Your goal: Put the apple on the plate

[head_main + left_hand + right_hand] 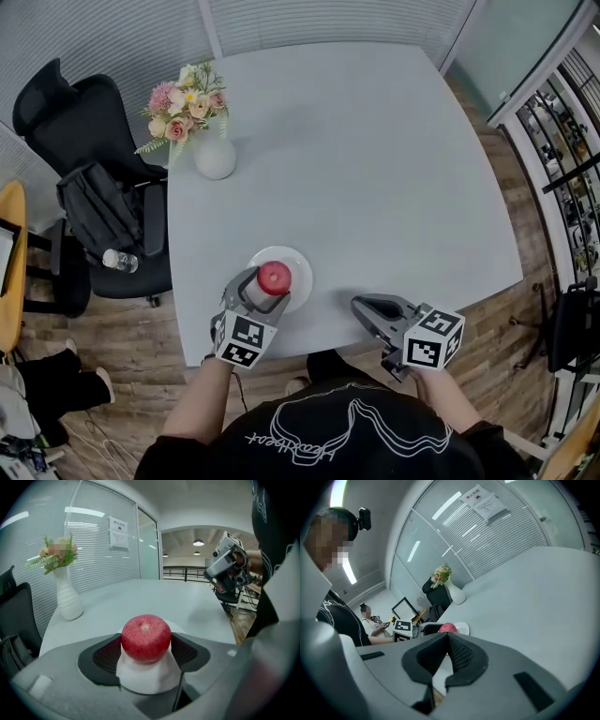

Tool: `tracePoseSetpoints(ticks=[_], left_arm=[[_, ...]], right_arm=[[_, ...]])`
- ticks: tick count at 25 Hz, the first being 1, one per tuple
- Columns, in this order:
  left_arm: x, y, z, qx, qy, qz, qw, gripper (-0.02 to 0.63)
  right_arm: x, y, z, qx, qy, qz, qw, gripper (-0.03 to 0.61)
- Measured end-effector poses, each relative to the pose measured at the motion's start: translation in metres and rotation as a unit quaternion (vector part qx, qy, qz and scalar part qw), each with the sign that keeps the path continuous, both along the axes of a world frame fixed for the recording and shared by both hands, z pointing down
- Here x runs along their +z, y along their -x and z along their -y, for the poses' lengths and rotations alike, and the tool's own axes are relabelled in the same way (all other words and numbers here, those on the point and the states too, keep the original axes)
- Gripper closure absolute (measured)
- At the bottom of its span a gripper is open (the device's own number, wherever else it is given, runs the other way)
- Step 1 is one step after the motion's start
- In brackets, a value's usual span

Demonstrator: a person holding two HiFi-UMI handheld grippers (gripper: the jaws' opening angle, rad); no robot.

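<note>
My left claw [146, 645] is squeezing the red apple [146, 637] from both sides. I hold it right over the white plate [298, 283], I think so it can go down in the middle. I cannot tell if it touches the plate. My right claw [446, 641] is pinched together with nothing in it, off to the right, out of the way. The desk [375, 169] is pale and smooth. Far on the left stands a vase [214, 157] of flowers. A black chair [66, 122] sits beside it on a wood floor [506, 328].
</note>
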State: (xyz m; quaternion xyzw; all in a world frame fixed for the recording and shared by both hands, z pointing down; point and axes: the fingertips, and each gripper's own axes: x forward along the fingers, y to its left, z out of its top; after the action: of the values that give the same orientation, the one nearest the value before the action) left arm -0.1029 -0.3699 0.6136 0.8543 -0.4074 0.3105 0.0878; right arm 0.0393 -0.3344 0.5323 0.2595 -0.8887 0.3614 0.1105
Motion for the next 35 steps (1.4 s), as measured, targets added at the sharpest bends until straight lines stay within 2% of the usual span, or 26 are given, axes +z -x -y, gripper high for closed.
tracePoseSetpoints(ticks=[6,14,21,25,28,31,34,35], left_arm=[[-0.001,0.001,-0.002,0.002,0.001,-0.006,1.0000,0.287],[-0.031,0.009,-0.005,-0.025,-0.006,-0.052,0.9983,0.285],[-0.088,0.021,-0.040,-0.062,0.015,-0.142,0.9878,0.287],[-0.125,0.019,-0.074,-0.055,0.022,-0.189,0.9803,0.288],[-0.157,0.013,-0.103,-0.041,0.027,-0.239,0.9698,0.299],[-0.187,0.008,-0.133,-0.021,0.024,-0.272,0.9618,0.369],[-0.211,0.002,-0.161,-0.002,0.010,-0.292,0.9563,0.533],[-0.217,0.001,-0.168,0.001,0.005,-0.299,0.9544,0.562]], right_arm=[[0.002,0.003,-0.001,-0.006,-0.011,-0.013,1.000,0.569],[-0.009,0.012,-0.012,-0.025,-0.030,-0.015,0.999,0.569],[-0.040,0.028,-0.031,-0.033,-0.070,0.009,0.997,0.569],[-0.064,0.043,-0.050,-0.046,-0.098,0.031,0.994,0.571],[-0.086,0.054,-0.070,-0.056,-0.117,0.048,0.990,0.571],[-0.106,0.064,-0.090,-0.065,-0.137,0.060,0.987,0.571],[-0.124,0.071,-0.110,-0.070,-0.158,0.075,0.982,0.571],[-0.128,0.072,-0.116,-0.070,-0.166,0.079,0.980,0.570]])
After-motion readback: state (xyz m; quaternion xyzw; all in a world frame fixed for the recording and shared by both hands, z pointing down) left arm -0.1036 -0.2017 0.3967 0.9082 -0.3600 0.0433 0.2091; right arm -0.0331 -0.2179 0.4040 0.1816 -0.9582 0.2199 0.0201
